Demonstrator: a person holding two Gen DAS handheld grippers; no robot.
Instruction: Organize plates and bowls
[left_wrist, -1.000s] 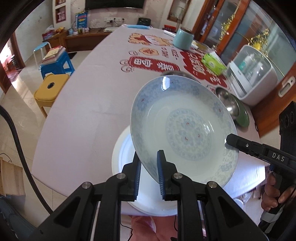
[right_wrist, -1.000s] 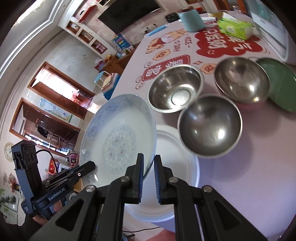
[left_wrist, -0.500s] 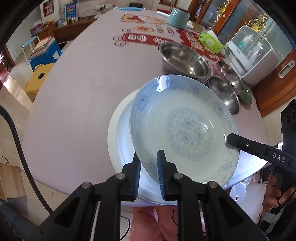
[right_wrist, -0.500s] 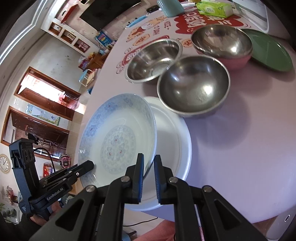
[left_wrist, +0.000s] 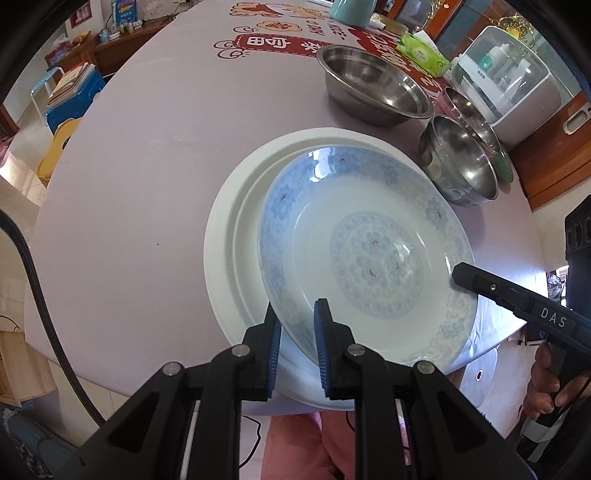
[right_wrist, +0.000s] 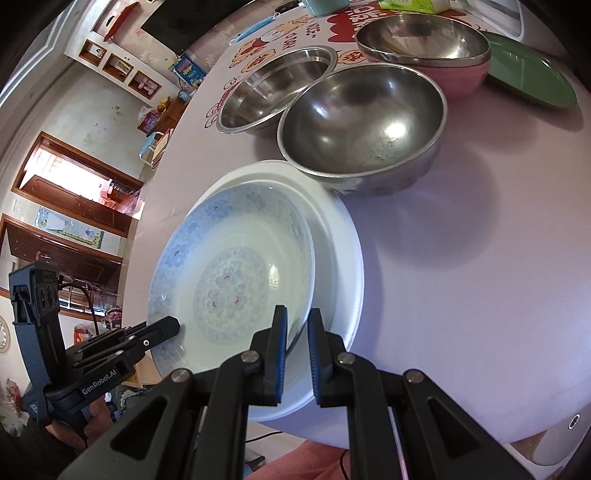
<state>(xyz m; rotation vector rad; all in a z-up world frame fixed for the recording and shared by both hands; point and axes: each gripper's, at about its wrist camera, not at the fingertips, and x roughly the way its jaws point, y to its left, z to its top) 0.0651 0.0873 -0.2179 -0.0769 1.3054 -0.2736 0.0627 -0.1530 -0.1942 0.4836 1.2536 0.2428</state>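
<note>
Left tongs: clamped on the near rim of the blue-patterned plate, at about 6 o'clock in my left view.
Right tongs: clamped on the same plate's rim on the opposite side.
Change: a second ago I held the plate tilted, well above the white plate; it has come down and now sits low inside it, flatter.
Where: at the near edge of the surface, 3 steel bowls at 1 o'clock.
Meaning: I judge the stack nearly made; full seating cannot be told, release comes next.
</note>
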